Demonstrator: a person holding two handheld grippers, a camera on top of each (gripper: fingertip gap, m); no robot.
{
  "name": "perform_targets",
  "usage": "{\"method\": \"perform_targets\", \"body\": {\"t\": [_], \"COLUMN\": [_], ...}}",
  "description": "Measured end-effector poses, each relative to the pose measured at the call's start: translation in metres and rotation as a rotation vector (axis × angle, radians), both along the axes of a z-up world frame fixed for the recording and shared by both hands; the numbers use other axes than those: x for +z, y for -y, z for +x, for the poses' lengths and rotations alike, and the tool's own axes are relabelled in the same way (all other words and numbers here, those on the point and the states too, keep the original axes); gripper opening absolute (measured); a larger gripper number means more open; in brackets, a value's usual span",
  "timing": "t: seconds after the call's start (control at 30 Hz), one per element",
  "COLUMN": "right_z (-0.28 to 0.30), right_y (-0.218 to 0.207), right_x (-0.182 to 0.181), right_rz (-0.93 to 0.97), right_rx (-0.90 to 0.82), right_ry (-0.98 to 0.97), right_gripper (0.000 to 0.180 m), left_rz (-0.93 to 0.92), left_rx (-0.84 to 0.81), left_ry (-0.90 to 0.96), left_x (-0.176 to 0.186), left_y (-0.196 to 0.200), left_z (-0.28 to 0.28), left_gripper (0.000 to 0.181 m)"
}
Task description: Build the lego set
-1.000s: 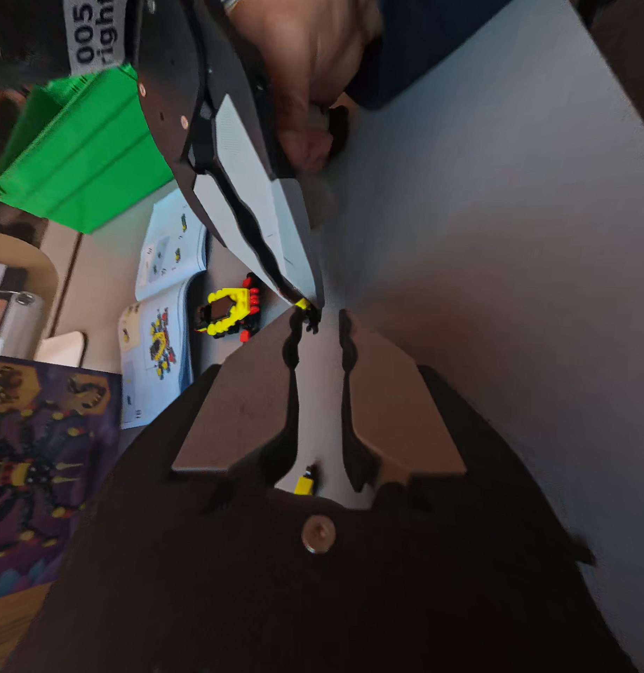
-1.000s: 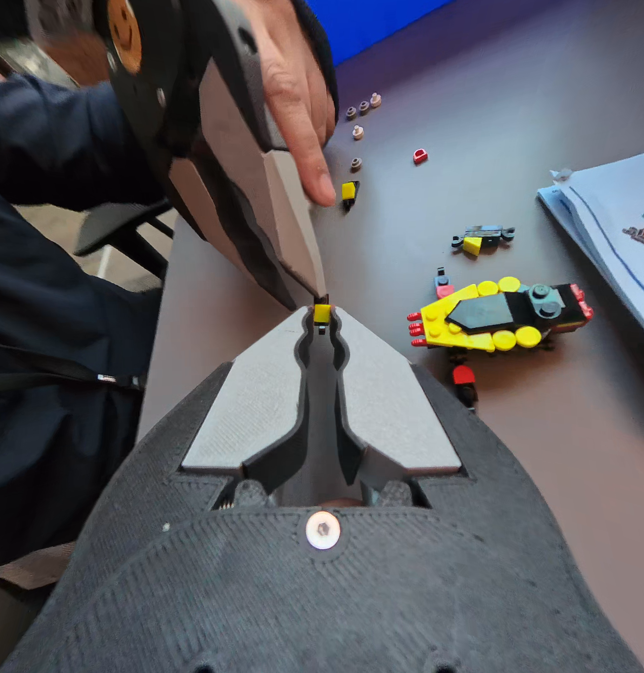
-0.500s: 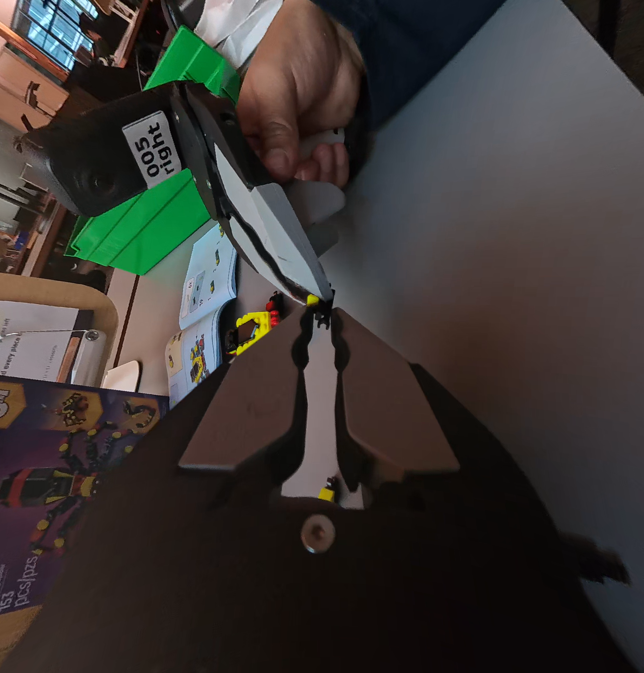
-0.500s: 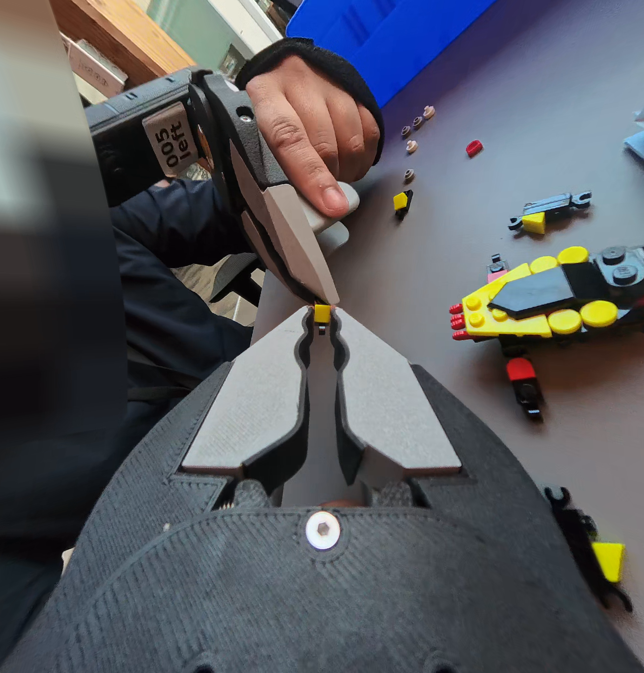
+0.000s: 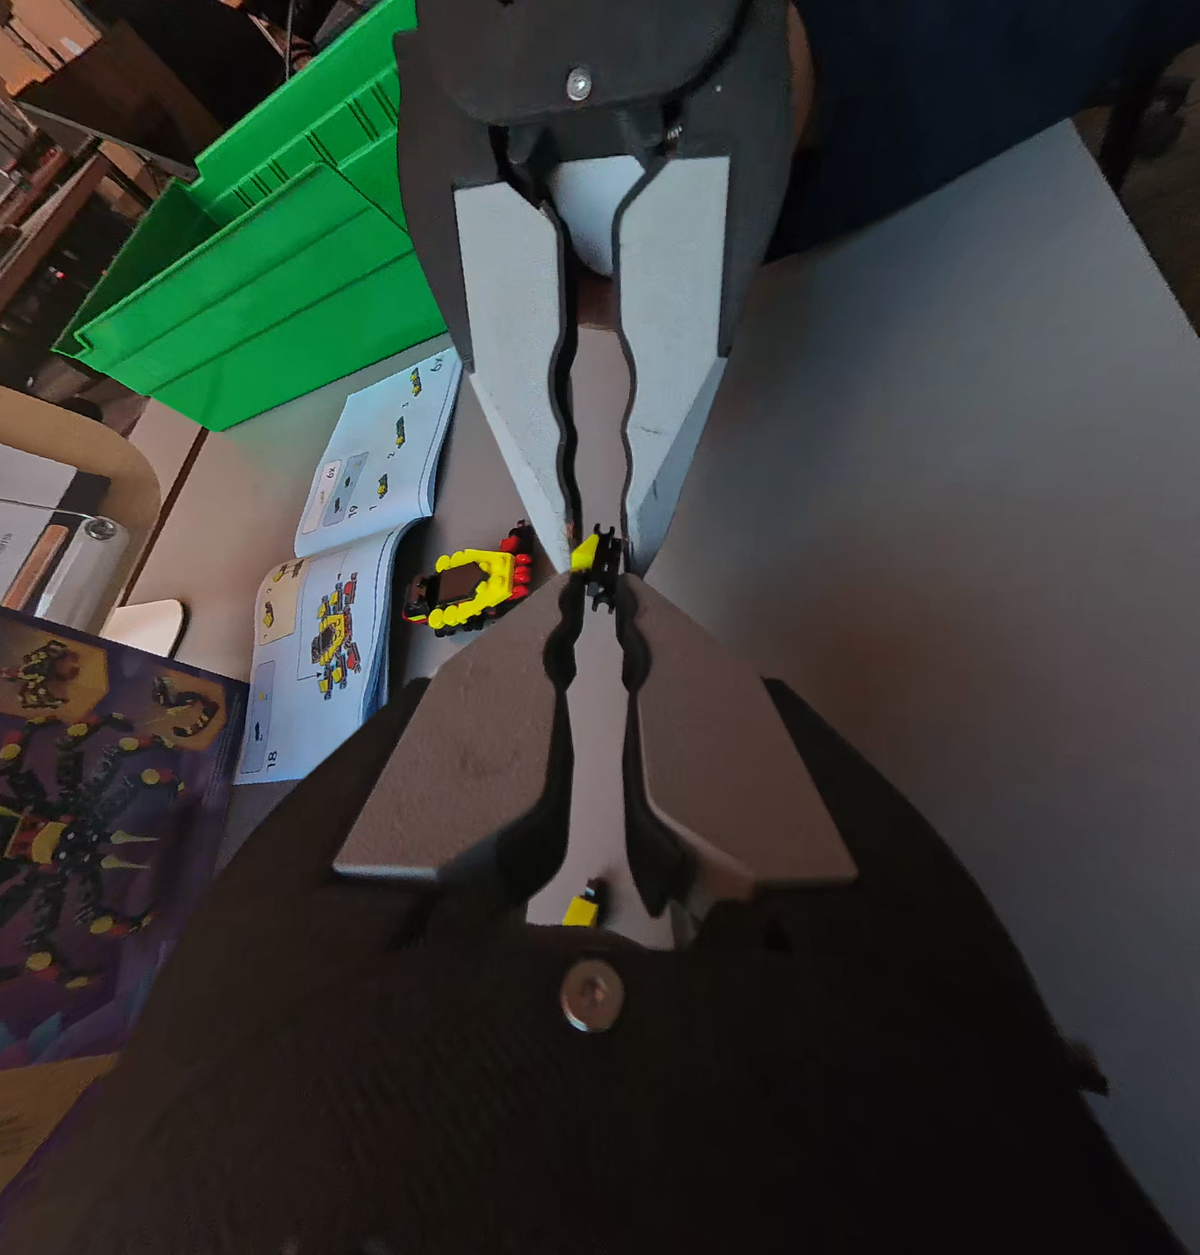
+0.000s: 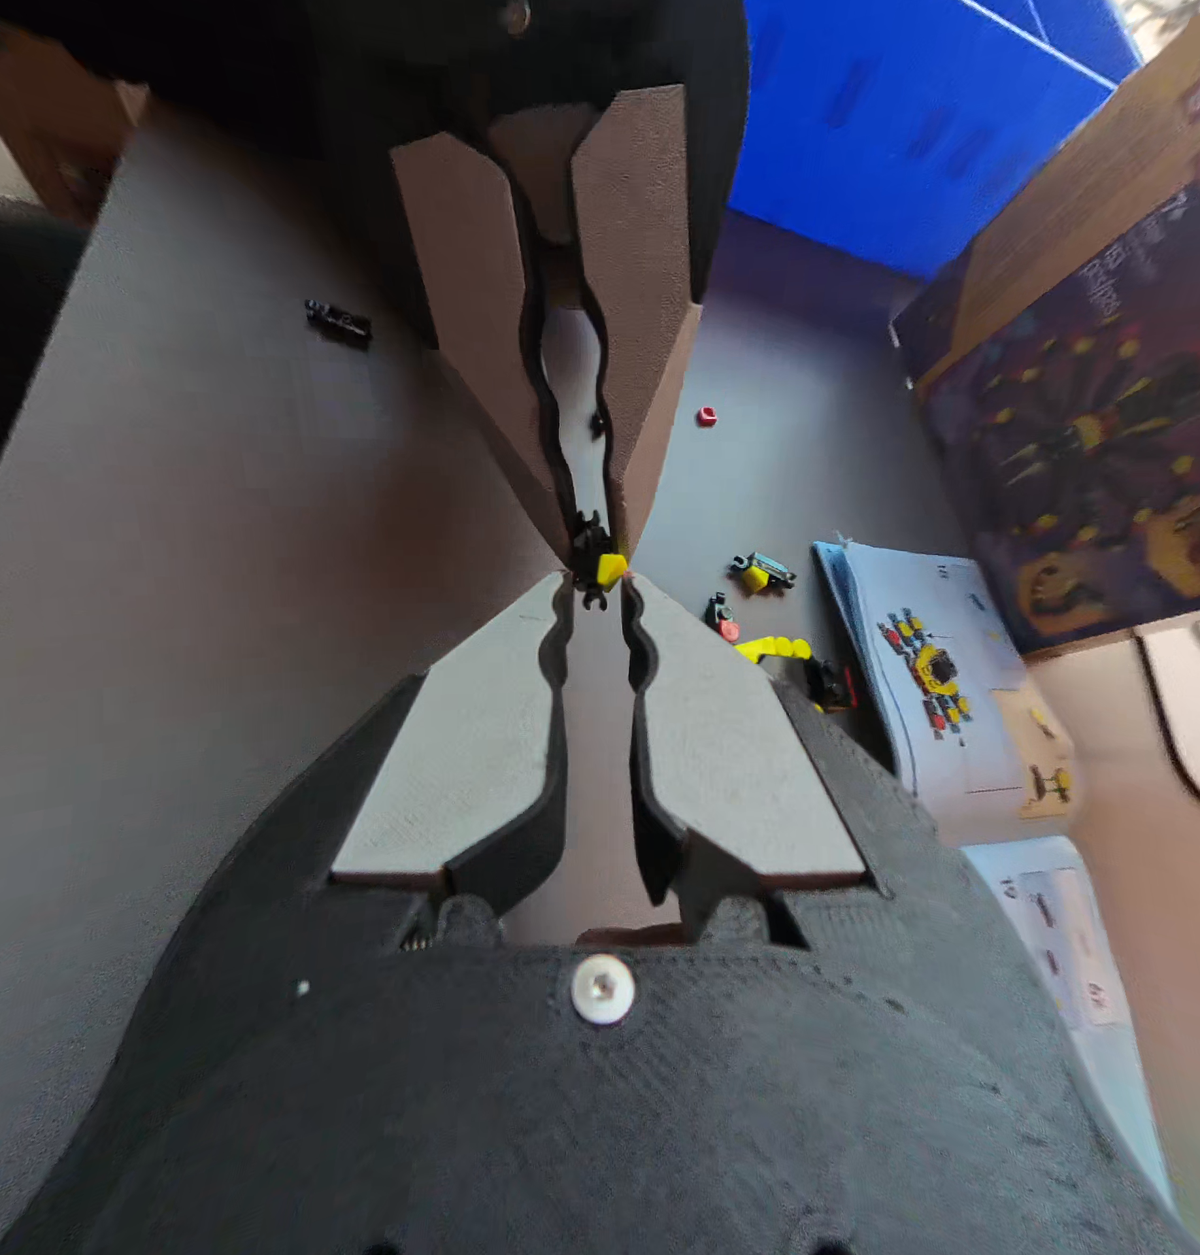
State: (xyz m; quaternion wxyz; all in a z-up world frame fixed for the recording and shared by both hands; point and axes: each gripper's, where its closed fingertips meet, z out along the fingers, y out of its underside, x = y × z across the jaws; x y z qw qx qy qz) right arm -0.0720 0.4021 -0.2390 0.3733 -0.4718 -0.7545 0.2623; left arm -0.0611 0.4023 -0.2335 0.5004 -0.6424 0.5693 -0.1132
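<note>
Tongs [image 5: 596, 589] tip-to-tip — leg piece [image 5: 594, 558] between

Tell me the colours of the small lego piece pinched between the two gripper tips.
Black with a yellow wedge: the small lego piece shows best in the right wrist view.

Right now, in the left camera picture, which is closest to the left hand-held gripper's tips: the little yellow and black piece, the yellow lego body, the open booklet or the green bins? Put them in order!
From the left hand-held gripper:
1. Little yellow and black piece, right at the tips.
2. Yellow lego body, just left on the table.
3. Open booklet, further left.
4. Green bins, far back, upper left.
</note>
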Motion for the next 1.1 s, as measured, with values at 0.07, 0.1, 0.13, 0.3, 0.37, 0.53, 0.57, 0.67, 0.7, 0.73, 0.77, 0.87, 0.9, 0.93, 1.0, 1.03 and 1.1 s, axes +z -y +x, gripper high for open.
{"method": "perform_targets", "body": {"t": [0.07, 0.1, 0.13, 0.3, 0.37, 0.53, 0.57, 0.67, 0.7, 0.73, 0.77, 0.87, 0.9, 0.93, 1.0, 1.03, 1.1], "right_z": [0.000, 0.000, 0.000, 0.000, 0.000, 0.000, 0.001, 0.002, 0.002, 0.002, 0.002, 0.002, 0.002, 0.002, 0.002, 0.002, 0.002], "right_y": [-0.002, -0.003, -0.003, -0.001, -0.002, -0.008, -0.008, -0.008, -0.008, -0.008, -0.008, -0.008, -0.008, -0.008, -0.008, -0.009, -0.011], "right_x": [-0.002, -0.002, -0.002, 0.001, 0.004, 0.015, 0.016, 0.014, 0.012, 0.011, 0.010, 0.009, 0.009, 0.009, 0.009, 0.009, 0.007], "right_rz": [0.029, 0.033, 0.030, 0.072, 0.113, 0.126, 0.118, 0.113, 0.119, 0.130, 0.141, 0.156, 0.155, 0.149, 0.154, 0.168, 0.191], "right_rx": [-0.012, -0.020, -0.020, -0.014, -0.021, -0.054, -0.055, -0.054, -0.053, -0.053, -0.053, -0.052, -0.051, -0.048, -0.050, -0.056, -0.064], "right_ry": [0.009, 0.010, 0.009, -0.005, -0.018, -0.066, -0.072, -0.061, -0.054, -0.046, -0.042, -0.037, -0.038, -0.037, -0.035, -0.037, -0.027], "right_gripper": [0.013, 0.018, 0.020, 0.012, 0.011, 0.008, 0.007, 0.007, 0.008, 0.007, 0.007, 0.007, 0.007, 0.007, 0.008, 0.008, 0.008], "left_rz": [-0.016, -0.024, -0.021, 0.013, 0.055, 0.229, 0.251, 0.298, 0.314, 0.322, 0.324, 0.323, 0.330, 0.333, 0.311, 0.299, 0.302], "left_rx": [0.002, 0.002, 0.003, 0.007, 0.008, 0.021, 0.027, 0.021, 0.029, 0.035, 0.034, 0.028, 0.023, 0.012, 0.003, 0.009, 0.013], "left_ry": [-0.008, -0.010, -0.010, 0.002, -0.002, 0.009, 0.001, -0.020, -0.029, -0.041, -0.052, -0.064, -0.068, -0.080, -0.100, -0.101, -0.114], "left_x": [-0.003, -0.004, -0.004, 0.000, 0.003, 0.015, 0.016, 0.015, 0.015, 0.014, 0.012, 0.010, 0.010, 0.010, 0.009, 0.009, 0.007], "left_y": [0.000, 0.000, 0.000, -0.001, -0.002, -0.005, -0.007, -0.006, -0.007, -0.008, -0.008, -0.007, -0.007, -0.006, -0.006, -0.008, -0.009], "left_z": [0.000, 0.000, 0.001, 0.000, 0.000, -0.001, -0.001, 0.000, 0.000, 0.000, 0.000, 0.000, 0.000, 0.000, 0.000, 0.000, 0.000], "left_gripper": [0.006, 0.006, 0.006, 0.006, 0.007, 0.009, 0.008, 0.010, 0.012, 0.013, 0.012, 0.009, 0.007, 0.007, 0.007, 0.007, 0.007]}}
